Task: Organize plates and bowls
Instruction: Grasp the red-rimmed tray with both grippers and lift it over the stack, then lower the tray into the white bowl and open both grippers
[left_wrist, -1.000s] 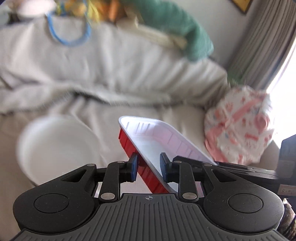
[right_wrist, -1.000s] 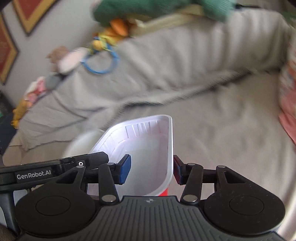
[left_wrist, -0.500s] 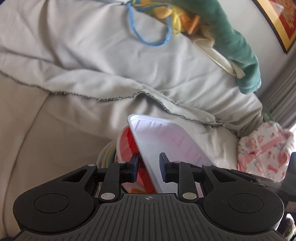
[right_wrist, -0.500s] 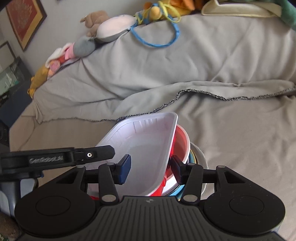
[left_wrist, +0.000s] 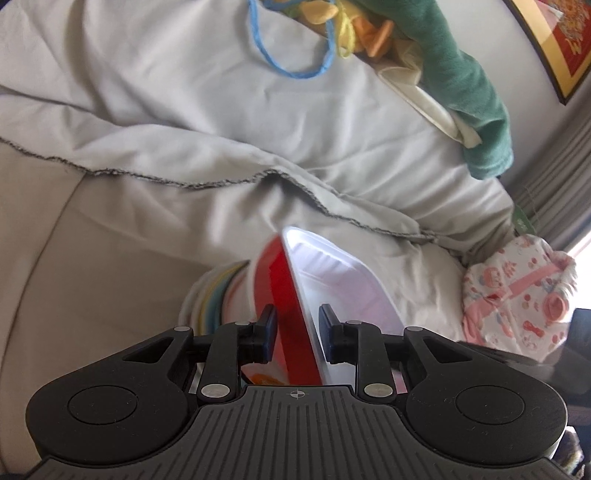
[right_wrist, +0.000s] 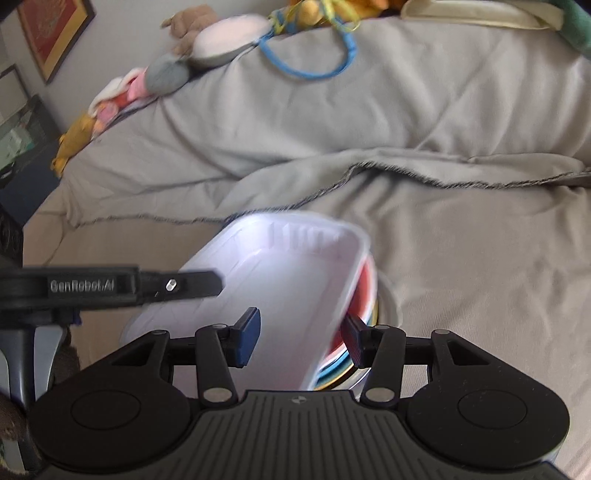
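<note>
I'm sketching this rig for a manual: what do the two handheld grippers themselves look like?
Both are matte black plastic. The left gripper and right gripper each have a ribbed base, two round side discs, silver pivot pins and dark blue finger pads. White "GenRobot.AI" lettering marks the left one's side.

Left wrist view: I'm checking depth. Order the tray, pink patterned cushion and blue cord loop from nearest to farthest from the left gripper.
1. Tray, between the left gripper fingers.
2. Pink patterned cushion, right, on the couch.
3. Blue cord loop, top, on the couch back.
</note>
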